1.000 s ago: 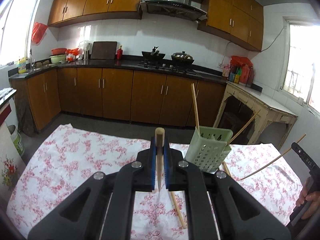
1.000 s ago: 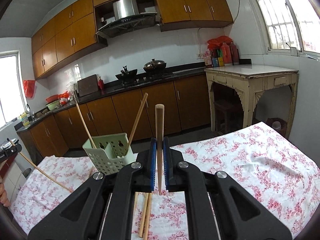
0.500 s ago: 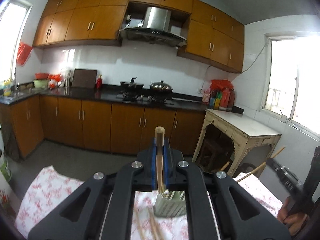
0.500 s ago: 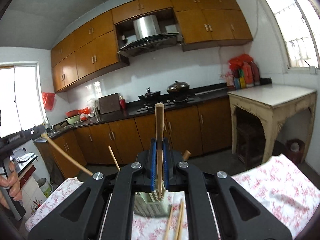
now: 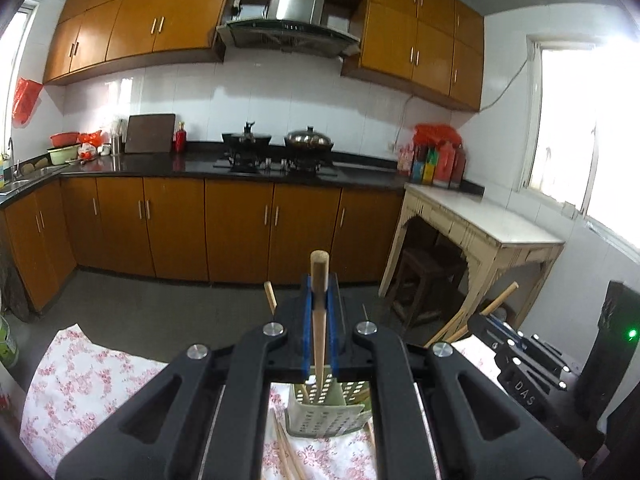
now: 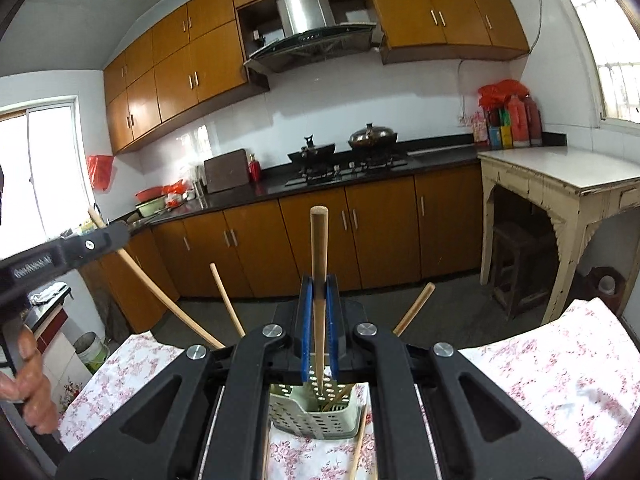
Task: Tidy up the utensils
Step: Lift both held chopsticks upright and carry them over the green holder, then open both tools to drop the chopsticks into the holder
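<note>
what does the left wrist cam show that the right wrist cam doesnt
Only the left wrist view shows the right gripper shut on its wooden chopstick from the side.

Only the right wrist view shows the person's left hand and a white plastic bucket.

Both show a pale green perforated plastic utensil basket on the floral tablecloth, and each gripper shut on a chopstick.

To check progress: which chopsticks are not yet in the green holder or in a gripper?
The loose chopsticks lying flat on the flowered cloth beside the holder; the others stand up.

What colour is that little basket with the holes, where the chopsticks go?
The basket is pale green plastic with rows of small holes, clearest in the right wrist view.
</note>
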A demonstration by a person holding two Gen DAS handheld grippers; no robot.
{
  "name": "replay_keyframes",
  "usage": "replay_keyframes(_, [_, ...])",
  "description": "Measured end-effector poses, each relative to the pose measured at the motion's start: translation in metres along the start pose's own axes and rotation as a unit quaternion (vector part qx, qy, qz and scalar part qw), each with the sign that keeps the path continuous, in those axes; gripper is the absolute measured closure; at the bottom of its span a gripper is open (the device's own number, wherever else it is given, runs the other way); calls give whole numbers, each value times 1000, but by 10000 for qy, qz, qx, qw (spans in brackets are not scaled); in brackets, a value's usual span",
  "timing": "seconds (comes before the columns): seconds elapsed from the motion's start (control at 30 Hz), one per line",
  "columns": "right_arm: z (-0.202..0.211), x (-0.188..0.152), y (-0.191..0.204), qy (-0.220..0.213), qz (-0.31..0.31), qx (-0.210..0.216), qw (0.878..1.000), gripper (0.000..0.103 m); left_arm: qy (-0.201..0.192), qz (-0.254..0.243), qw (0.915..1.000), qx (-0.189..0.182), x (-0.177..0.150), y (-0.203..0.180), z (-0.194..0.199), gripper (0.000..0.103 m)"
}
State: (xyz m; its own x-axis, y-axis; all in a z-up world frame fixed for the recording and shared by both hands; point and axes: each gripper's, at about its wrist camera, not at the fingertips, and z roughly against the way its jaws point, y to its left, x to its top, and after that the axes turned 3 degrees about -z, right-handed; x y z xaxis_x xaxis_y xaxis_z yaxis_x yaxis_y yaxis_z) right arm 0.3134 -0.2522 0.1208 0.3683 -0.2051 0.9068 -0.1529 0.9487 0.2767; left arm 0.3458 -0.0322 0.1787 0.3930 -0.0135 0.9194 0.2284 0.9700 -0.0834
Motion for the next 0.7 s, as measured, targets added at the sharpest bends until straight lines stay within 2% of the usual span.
replay_keyframes(0.5, [-33,-16,-13,666,-412,132,9968,96,534,171,9984,-55,-27,19,-36,95])
replay_keyframes(0.7, [-42,-20,-20,824,-524,-13,9952,95,674,362,9970,-62,-31,26,-42,95])
